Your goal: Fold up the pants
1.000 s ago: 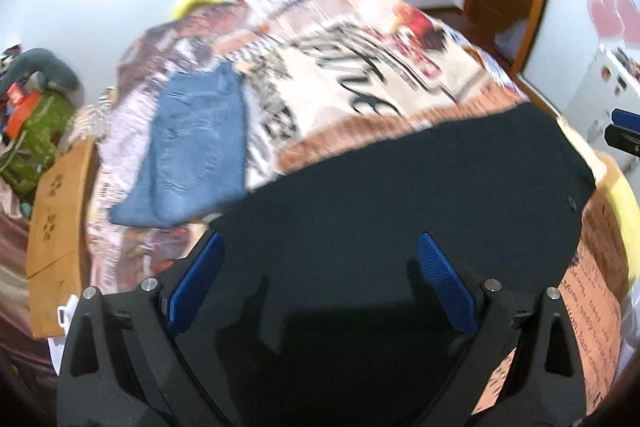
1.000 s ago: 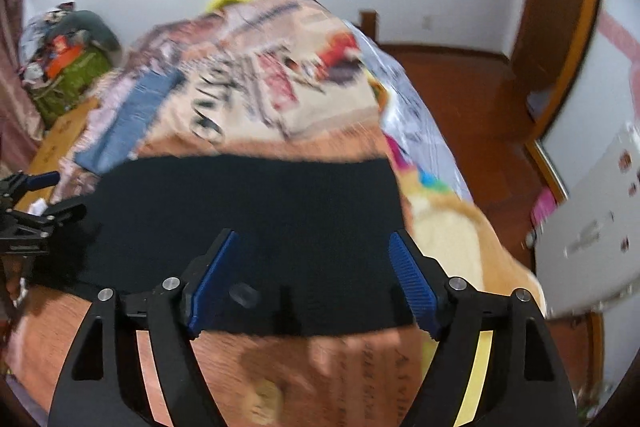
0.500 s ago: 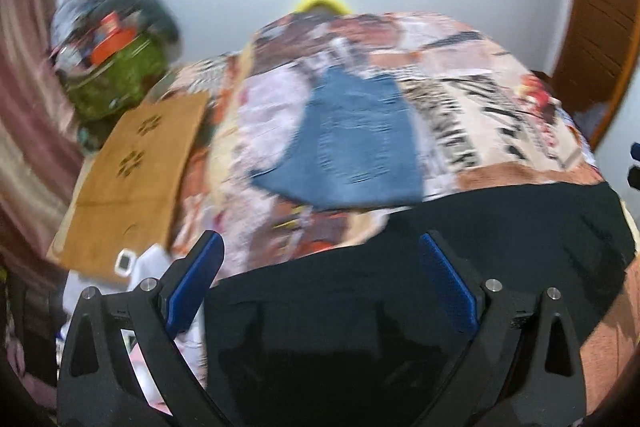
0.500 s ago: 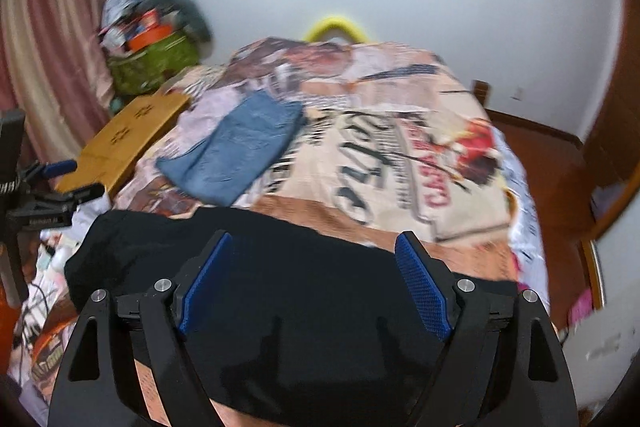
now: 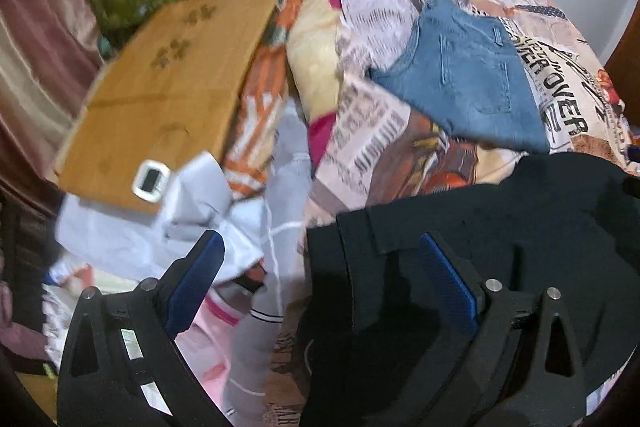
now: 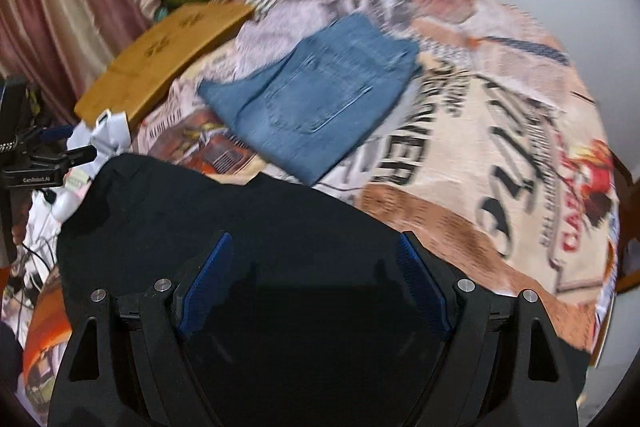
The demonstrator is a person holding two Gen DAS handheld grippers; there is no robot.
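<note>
Both grippers stood wide open and held nothing. The left gripper [image 5: 320, 267] hovered over the left end of the black pants [image 5: 500, 227], one blue pad above the cloth, the other past its edge over white laundry [image 5: 168, 227]. The right gripper [image 6: 314, 267] hung over the middle of the black pants [image 6: 240, 207]. The pants lay across the near edge of the printed bedspread [image 6: 480, 147], long axis running left to right. Folded blue jeans [image 6: 316, 99] lay just beyond. Judged: each gripper was nearest its own end.
</note>
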